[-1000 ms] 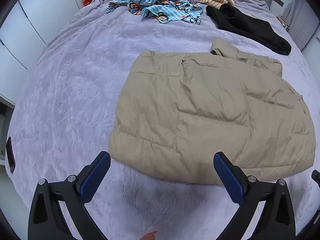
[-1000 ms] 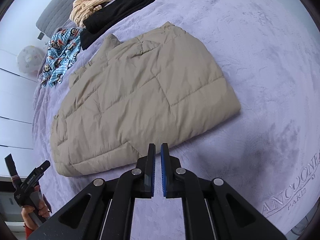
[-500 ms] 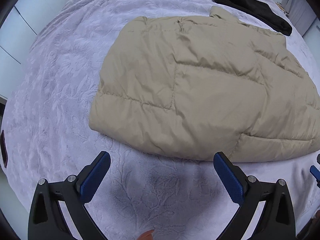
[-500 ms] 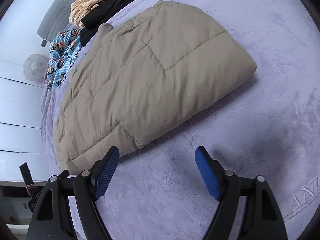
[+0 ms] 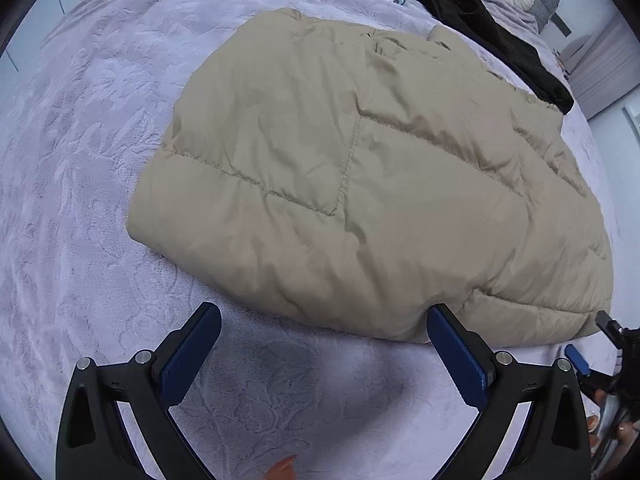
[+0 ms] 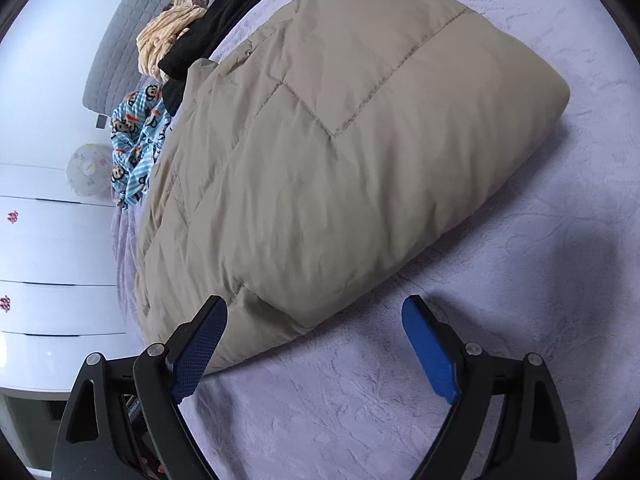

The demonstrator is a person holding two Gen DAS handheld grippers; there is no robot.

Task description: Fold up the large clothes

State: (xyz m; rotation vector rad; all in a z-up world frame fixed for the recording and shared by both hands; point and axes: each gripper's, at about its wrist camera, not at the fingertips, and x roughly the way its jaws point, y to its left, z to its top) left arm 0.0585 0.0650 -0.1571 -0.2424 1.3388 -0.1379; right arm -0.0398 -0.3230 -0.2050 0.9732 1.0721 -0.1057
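Right wrist view: right claw (image 6: 316,332) opening wide, empty, above jacket (image 6: 340,152) edge.

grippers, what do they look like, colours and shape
Both look alike. The left gripper and right gripper each have two black angular arms with cut-out openings and silver screws, ending in flat blue textured fingers. No cables or sleeves show.

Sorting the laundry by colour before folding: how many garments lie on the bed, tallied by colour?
Beige padded jacket: 1
Black garment: 1
Blue monkey-print garment: 1
Cream striped garment: 1
Total: 4
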